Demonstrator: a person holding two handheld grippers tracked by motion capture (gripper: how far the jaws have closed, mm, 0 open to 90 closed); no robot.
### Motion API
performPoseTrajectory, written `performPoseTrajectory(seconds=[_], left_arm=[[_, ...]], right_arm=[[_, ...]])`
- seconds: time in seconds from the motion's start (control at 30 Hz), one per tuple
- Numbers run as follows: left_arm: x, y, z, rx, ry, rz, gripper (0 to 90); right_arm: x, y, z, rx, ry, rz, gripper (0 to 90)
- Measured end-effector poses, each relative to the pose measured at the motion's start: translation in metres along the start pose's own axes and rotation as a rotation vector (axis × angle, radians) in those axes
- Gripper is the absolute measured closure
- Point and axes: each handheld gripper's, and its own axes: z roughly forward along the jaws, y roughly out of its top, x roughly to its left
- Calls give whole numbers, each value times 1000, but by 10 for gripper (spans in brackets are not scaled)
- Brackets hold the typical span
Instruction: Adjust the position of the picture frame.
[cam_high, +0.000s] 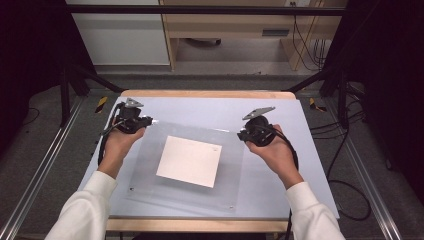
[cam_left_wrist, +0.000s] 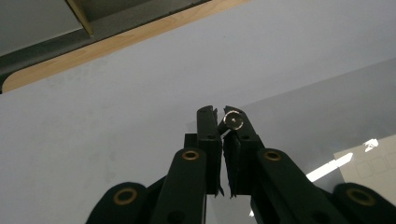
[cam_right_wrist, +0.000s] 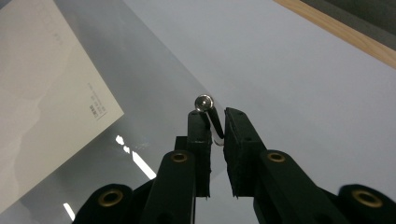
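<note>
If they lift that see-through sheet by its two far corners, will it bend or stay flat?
The clear sheet looks like rigid plastic: straight edges, lying flat, so it probably stays mostly stiff, perhaps sagging slightly. Its glossy surface shows glare, so it may be slippery. The white paper lying at its middle might slide if it tilts.

Table (cam_high: 210, 102) w/ clear sheet (cam_high: 150, 185), white paper (cam_high: 189, 161) under.
</note>
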Motion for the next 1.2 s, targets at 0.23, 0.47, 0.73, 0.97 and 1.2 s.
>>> performPoseTrajectory(seconds=[0.23, 0.47, 0.73, 0.97, 1.2], left_arm=[[-30, 4, 0, 19, -9, 22, 847], [-51, -2, 4, 51, -32, 48, 845], [-55, -8, 23, 93, -33, 57, 840], [-53, -18, 42, 114, -25, 46, 846], [-50, -32, 63, 111, -35, 6, 848]], right_arm=[[-23, -2, -16, 26, -31, 20, 813], [-38, -12, -24, 57, -47, 49, 815], [-51, -28, -1, 82, -32, 109, 821], [-59, -48, 30, 64, -20, 160, 830], [-58, -59, 51, 62, -56, 146, 848]])
